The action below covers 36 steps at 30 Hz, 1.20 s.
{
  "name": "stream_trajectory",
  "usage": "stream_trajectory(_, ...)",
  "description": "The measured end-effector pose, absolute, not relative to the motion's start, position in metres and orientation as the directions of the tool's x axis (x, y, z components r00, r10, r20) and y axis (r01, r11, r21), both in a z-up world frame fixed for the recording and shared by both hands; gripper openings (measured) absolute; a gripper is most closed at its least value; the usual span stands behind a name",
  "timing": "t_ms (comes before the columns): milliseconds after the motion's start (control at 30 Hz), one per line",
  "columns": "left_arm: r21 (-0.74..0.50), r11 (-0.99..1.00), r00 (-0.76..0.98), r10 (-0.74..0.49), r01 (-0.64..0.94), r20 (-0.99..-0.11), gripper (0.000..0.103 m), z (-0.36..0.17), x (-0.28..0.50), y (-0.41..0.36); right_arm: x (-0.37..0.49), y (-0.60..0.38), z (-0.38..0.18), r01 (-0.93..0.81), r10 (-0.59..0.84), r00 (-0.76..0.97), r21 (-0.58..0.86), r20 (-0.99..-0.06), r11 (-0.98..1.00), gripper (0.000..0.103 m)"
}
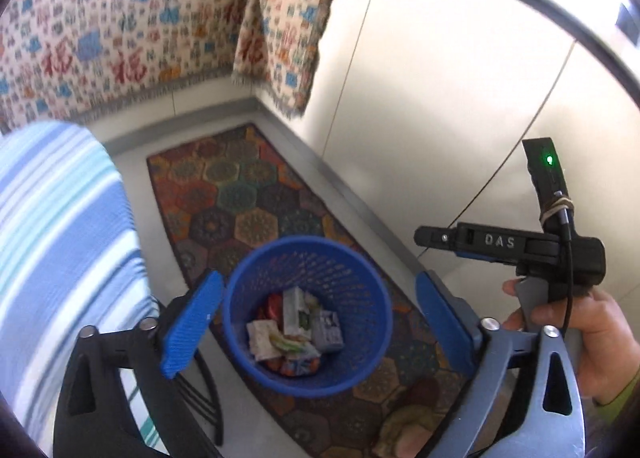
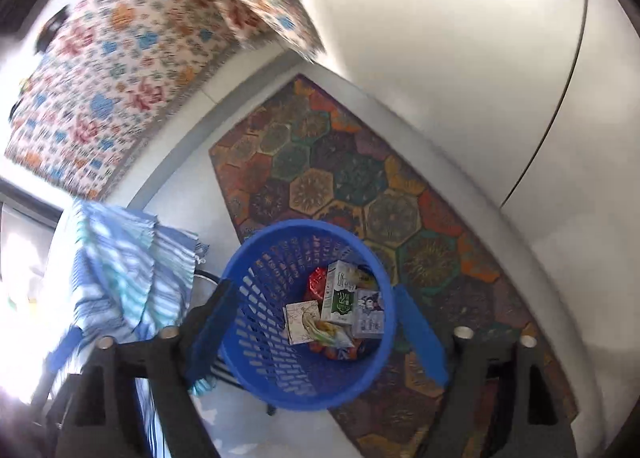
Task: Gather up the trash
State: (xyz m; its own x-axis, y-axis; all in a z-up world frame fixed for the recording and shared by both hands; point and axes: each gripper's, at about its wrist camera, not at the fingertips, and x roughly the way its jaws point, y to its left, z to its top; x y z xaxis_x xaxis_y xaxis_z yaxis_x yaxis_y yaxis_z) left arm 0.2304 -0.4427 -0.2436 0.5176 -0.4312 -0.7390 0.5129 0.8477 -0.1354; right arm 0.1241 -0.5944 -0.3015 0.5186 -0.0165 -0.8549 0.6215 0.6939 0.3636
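A blue mesh wastebasket (image 1: pixel 308 374) (image 2: pixel 256 322) stands on a patterned rug. Inside lie a green-and-white carton (image 2: pixel 340 294), a red wrapper (image 2: pixel 318 280), a white carton (image 2: pixel 302 324), a grey carton (image 1: pixel 330 332) and other packets. My left gripper (image 1: pixel 318 278) hovers above the basket, open, its blue pads (image 1: pixel 192 322) wide apart with nothing between them. My right gripper (image 2: pixel 314 288) also hangs over the basket, open and empty. In the left wrist view it shows from the side (image 1: pixel 424 237), held by a hand (image 1: pixel 592 334).
The hexagon-patterned rug (image 1: pixel 248 193) (image 2: pixel 340 177) runs along white cabinet fronts (image 1: pixel 440 97). A blue striped cloth (image 1: pixel 52 238) (image 2: pixel 120 266) covers furniture with black metal legs (image 1: pixel 208 390) left of the basket. A patterned blanket (image 1: pixel 120 17) hangs behind. A yellowish object (image 1: pixel 404 430) lies on the rug.
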Motion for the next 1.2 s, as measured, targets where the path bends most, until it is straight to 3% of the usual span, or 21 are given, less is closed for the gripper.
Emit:
stream_trajectory(100, -0.147, 0.827, 0.528, -0.472, 0.543, -0.706, 0.103, -0.213, 0.204, -0.424, 0.096, -0.554, -0.251, 0.551, -0.048, 0.562, 0.330, -0.826, 0.767, 0.090)
stream_trajectory(167, -0.138, 0.831, 0.522, -0.458, 0.539, -0.720, 0.103, -0.204, 0.186, -0.412, 0.074, -0.524, -0.226, 0.526, -0.083, 0.577, 0.292, -0.812, 0.799, 0.103)
stream_trajectory(267, -0.098, 0.854, 0.516, -0.395, 0.510, -0.760, 0.103, -0.201, 0.161, -0.403, 0.039, -0.480, -0.205, 0.566, -0.172, 0.547, 0.210, -0.819, 0.797, 0.103)
stream_trajectory(467, 0.011, 0.867, 0.535, -0.297, 0.498, -0.791, 0.103, -0.194, 0.122, -0.404, -0.011, -0.423, -0.188, 0.568, -0.207, 0.543, 0.174, -0.814, 0.804, 0.103)
stream_trajectory(600, 0.073, 0.876, 0.580, -0.252, 0.477, -0.775, 0.103, -0.189, 0.109, -0.404, -0.029, -0.400, -0.173, 0.561, -0.238, 0.557, 0.150, -0.796, 0.814, 0.103)
stream_trajectory(1200, 0.051, 0.891, 0.558, -0.237, 0.452, -0.795, 0.102, -0.182, 0.104, -0.388, -0.044, -0.368, -0.137, 0.559, -0.291, 0.575, 0.107, -0.765, 0.822, 0.103)
